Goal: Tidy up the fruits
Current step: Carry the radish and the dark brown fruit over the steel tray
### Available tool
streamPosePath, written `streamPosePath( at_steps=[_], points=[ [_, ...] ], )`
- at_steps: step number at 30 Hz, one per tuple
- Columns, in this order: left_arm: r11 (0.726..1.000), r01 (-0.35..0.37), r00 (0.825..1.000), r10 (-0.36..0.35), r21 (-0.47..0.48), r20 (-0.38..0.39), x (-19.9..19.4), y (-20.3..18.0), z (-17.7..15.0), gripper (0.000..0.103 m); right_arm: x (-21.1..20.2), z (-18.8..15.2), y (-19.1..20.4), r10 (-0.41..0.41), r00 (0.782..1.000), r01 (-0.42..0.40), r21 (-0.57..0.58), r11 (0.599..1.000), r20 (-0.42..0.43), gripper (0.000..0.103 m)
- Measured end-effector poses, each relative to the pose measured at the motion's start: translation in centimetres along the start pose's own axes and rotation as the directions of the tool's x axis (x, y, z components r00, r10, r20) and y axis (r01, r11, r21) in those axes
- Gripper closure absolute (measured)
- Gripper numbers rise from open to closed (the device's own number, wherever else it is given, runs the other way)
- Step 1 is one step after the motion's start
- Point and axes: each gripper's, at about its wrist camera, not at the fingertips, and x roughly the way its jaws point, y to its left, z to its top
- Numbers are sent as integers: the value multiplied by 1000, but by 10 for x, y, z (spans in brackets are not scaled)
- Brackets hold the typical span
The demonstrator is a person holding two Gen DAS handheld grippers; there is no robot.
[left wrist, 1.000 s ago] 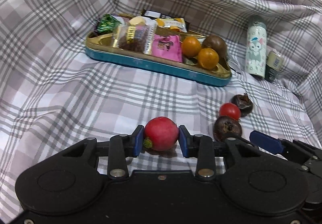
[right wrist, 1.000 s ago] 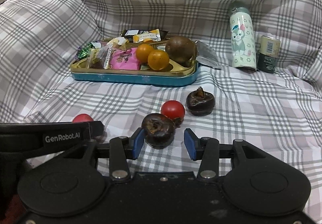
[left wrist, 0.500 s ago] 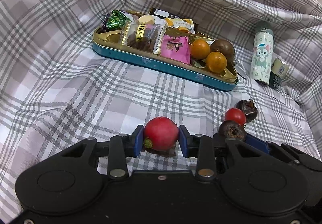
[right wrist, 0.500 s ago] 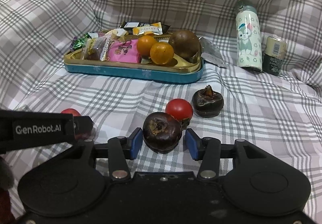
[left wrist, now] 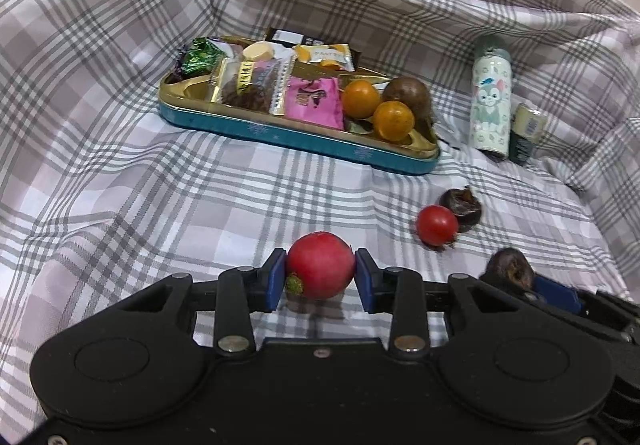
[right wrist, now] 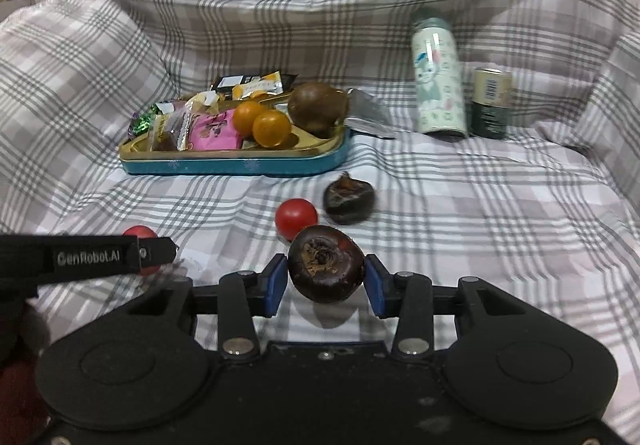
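Note:
My left gripper is shut on a red radish-like fruit, held just above the plaid cloth. My right gripper is shut on a dark brown mangosteen-like fruit, lifted off the cloth with its shadow below. That fruit also shows at the lower right of the left wrist view. On the cloth lie a small red tomato and a second dark fruit. Farther back, a teal and gold tin tray holds two oranges, a brown round fruit and snack packets.
A pale cartoon-print bottle and a small green can stand right of the tray. The plaid cloth rises in folds on the left, back and right. The left gripper's body crosses the lower left of the right wrist view.
The right gripper has closed on the dark fruit and lifted it off the cloth. The left gripper, still holding the red fruit, has risen and drawn back a little.

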Motion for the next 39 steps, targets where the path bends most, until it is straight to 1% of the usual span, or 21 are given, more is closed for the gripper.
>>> streamPosePath(
  at_steps=[2,5,8,10,14,18,20,25,30,34,39],
  points=[
    [1000,13,1000,-13,-1,2,-8,-2,1,58,-12,-6,-7,5,1000,-5,5,1000,6,60],
    [1000,7,1000,-7,3,22,-23,-6,-2,58,-32,-14,-14,9,1000,-9,2,1000,23,60],
    [1000,23,1000,-23,-7,9,-41,-6,-12,58,-52,-21,-21,21,999,-21,10,1000,42,60],
    [1000,23,1000,-23,12,4,-52,-9,-21,58,-66,-25,-25,35,998,-36,20,999,52,60],
    [997,6,1000,-7,81,17,-80,-15,-40,58,-93,-36,-29,54,996,-56,30,998,72,60],
    [995,23,1000,-23,97,5,-101,-15,-57,58,-116,-52,-28,71,994,-73,23,997,83,60],
    [994,36,999,-36,107,-4,-111,-16,-66,58,-127,-62,-25,85,993,-86,10,996,84,60],
    [986,25,1000,-26,167,4,-130,-25,-86,58,-150,-88,-14,97,992,-93,-45,995,83,60],
    [979,43,999,-45,201,5,-142,-37,-100,58,-161,-104,-8,102,992,-97,-72,993,71,60],
    [976,47,999,-48,213,-4,-137,-42,-107,58,-158,-110,-10,87,995,-84,-51,995,53,60],
    [981,43,999,-42,190,-8,-124,-39,-105,58,-149,-110,-19,53,998,-54,9,999,37,60]
  ],
)
